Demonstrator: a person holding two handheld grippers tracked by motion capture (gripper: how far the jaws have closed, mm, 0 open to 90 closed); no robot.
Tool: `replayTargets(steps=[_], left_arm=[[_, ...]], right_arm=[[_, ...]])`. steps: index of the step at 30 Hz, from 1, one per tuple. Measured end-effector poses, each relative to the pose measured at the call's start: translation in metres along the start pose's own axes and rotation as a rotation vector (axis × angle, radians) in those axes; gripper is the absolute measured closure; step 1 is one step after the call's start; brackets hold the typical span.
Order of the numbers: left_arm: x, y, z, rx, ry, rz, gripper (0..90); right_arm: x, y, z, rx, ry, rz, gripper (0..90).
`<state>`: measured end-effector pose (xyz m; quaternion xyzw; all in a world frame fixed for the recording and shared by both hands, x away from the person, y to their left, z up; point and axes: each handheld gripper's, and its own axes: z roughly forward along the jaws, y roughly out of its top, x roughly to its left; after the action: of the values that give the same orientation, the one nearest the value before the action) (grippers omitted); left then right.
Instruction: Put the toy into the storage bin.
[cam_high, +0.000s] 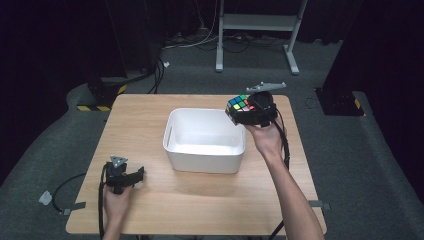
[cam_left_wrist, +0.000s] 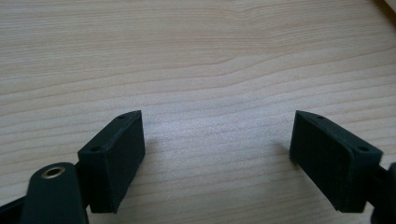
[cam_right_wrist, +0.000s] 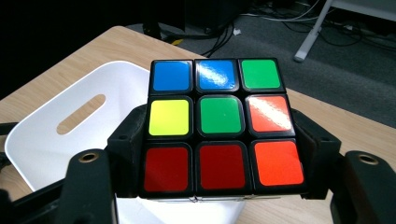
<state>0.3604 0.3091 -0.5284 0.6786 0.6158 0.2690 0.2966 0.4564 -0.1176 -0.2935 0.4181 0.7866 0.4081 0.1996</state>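
Cube (cam_right_wrist: 219, 126) sits clamped between the right tongs' (cam_high: 248, 111) jaws, held up just over the near corner of the white bin (cam_high: 172, 137), looks lined up for a drop. Left tongs (cam_high: 131, 176) rest on the table (cam_high: 145, 115), spread wide, nothing between them, probably just parked.

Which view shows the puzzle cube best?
The right gripper view: the puzzle cube sits close up, one face's coloured stickers legible. The high view shows it small, above the white bin's far right corner.
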Motion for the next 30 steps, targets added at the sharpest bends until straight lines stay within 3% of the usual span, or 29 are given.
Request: replayTargets(steps=[30], left_arm=[[0.0, 0.0, 0.0, 0.0, -0.004, -0.001, 18.1]], right_arm=[[0.048, 0.031, 0.039, 0.046, 0.065, -0.079, 33.8]])
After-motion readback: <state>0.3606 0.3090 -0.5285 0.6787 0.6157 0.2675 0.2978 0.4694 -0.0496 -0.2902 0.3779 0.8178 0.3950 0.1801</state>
